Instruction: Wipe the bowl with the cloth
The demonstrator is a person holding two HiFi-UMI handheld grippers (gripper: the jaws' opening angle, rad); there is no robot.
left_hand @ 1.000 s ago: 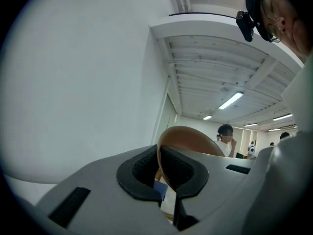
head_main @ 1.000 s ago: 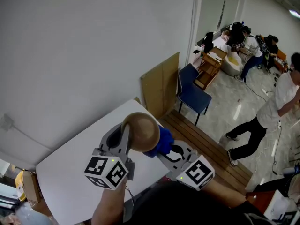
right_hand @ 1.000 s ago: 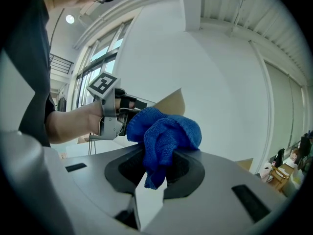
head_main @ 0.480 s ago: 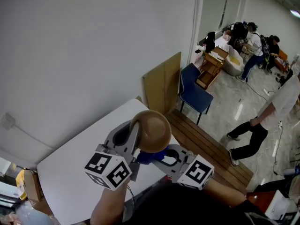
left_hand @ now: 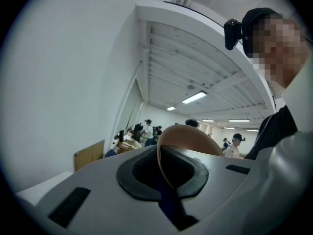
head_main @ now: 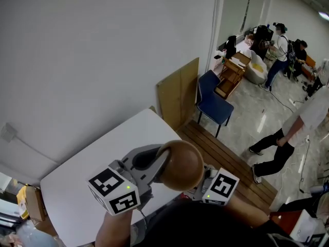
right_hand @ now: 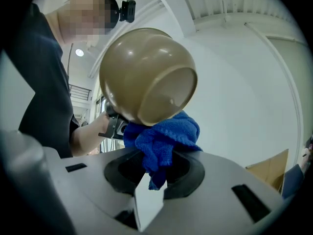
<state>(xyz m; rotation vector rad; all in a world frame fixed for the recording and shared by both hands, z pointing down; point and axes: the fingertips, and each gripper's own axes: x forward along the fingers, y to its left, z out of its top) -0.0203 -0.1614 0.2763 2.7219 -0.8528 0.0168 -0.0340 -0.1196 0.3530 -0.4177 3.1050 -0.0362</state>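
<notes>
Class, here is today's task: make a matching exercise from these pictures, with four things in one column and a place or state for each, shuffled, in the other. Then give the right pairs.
Column one
1. bowl
2. cloth
3. left hand-held gripper
4. chair

Column two
A. stands on the floor beside the wooden board
B. shut on the bowl's rim
C. brown and round, held up in the air
D. pinched in the right hand-held gripper

Pairs: 1-C, 2-D, 3-B, 4-A
</notes>
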